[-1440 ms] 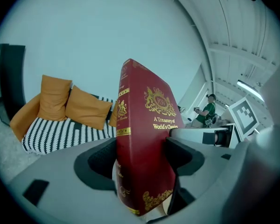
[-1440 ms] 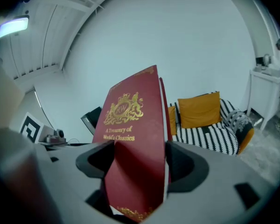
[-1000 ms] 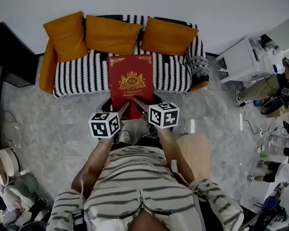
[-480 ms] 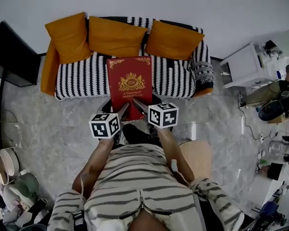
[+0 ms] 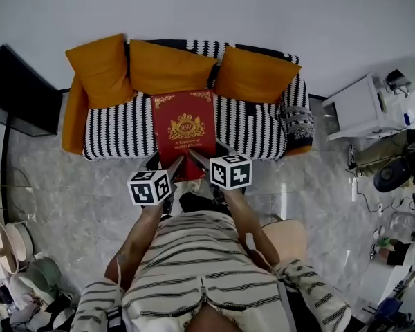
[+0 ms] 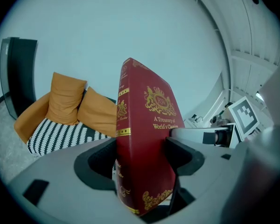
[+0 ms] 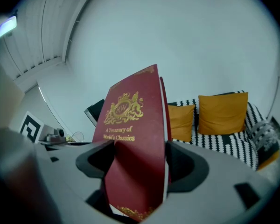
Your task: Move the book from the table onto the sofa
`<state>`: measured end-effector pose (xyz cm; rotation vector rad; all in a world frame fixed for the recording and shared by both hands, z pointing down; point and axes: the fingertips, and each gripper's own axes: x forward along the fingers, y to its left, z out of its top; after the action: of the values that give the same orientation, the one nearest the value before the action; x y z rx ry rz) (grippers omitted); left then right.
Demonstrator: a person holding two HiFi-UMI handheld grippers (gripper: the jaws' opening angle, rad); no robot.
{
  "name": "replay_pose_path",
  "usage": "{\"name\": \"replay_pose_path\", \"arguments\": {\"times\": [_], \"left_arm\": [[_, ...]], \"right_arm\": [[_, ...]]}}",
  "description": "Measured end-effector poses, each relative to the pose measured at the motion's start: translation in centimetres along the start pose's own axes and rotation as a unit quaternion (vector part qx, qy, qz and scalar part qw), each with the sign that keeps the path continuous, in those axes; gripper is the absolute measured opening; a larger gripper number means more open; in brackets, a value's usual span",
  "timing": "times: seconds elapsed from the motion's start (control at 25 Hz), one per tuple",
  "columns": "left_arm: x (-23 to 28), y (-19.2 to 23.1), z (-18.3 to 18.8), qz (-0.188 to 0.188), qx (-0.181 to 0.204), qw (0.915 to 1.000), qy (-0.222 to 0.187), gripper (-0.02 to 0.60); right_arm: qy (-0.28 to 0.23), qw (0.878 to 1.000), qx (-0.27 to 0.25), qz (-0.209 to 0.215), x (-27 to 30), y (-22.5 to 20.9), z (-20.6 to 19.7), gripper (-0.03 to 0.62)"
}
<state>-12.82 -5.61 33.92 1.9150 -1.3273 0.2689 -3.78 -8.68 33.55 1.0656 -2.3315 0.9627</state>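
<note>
A red hardback book (image 5: 185, 128) with a gold crest is held flat in the air, its far half over the seat of the black-and-white striped sofa (image 5: 117, 122). My left gripper (image 5: 173, 163) is shut on the book's near left edge, and the spine (image 6: 126, 139) stands between its jaws. My right gripper (image 5: 195, 159) is shut on the near right edge, the cover (image 7: 130, 139) filling its jaws. Both marker cubes sit just below the book in the head view.
Three orange cushions (image 5: 171, 66) lean along the sofa back, and an orange throw (image 5: 73, 113) hangs over its left arm. A dark panel (image 5: 21, 92) stands at the left, a white cabinet (image 5: 363, 106) at the right. The floor is grey marble.
Both grippers have carried the book forward toward the sofa; the sofa now sits lower and nearer in the head view, with more of the book over its seat.
</note>
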Motion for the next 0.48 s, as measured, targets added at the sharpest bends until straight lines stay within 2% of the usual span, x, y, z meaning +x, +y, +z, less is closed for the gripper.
{"name": "replay_pose_path", "arguments": {"times": [0.48], "left_arm": [[6.5, 3.0, 4.8, 0.004, -0.011, 0.9996, 0.024, 0.33]], "right_arm": [[0.02, 1.0, 0.013, 0.0, 6.0, -3.9, 4.9, 0.361]]}}
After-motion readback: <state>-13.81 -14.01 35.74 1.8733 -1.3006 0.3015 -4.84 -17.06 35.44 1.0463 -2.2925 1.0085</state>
